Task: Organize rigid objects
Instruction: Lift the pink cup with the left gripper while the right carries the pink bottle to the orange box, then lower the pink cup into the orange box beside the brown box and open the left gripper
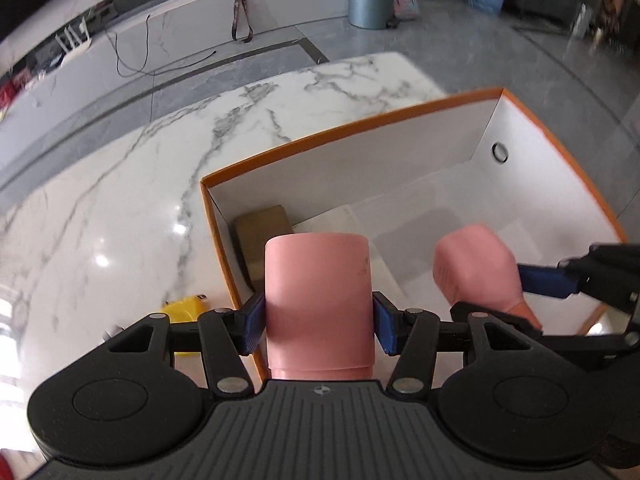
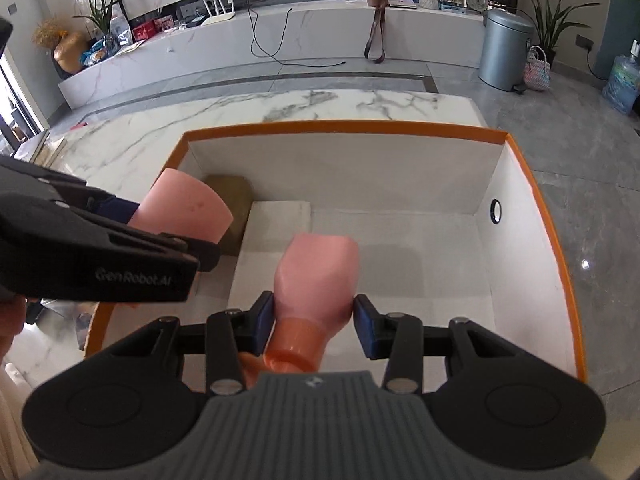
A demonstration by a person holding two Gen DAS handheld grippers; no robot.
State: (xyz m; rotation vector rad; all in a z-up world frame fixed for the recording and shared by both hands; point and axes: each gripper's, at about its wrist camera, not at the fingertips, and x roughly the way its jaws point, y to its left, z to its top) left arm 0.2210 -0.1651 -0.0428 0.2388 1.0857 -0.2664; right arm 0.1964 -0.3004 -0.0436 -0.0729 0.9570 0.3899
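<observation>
My left gripper (image 1: 318,316) is shut on a pink cylindrical cup (image 1: 318,292), its blue pads pressing both sides, above the near left corner of a white box with an orange rim (image 1: 360,160). My right gripper (image 2: 314,316) is shut on a pink faceted bottle (image 2: 320,272) with a translucent orange neck, held over the middle of the box (image 2: 340,168). In the right wrist view the left gripper (image 2: 160,224) and its cup (image 2: 184,208) come in from the left. The left wrist view has the right gripper (image 1: 516,300) and bottle (image 1: 476,268) on the right.
Inside the box, a brown block (image 2: 232,200) lies in the far left corner beside a flat white piece (image 2: 280,216). The box stands on a marble table (image 1: 120,200). A yellow object (image 1: 186,310) lies on the table left of the box. Grey floor lies beyond.
</observation>
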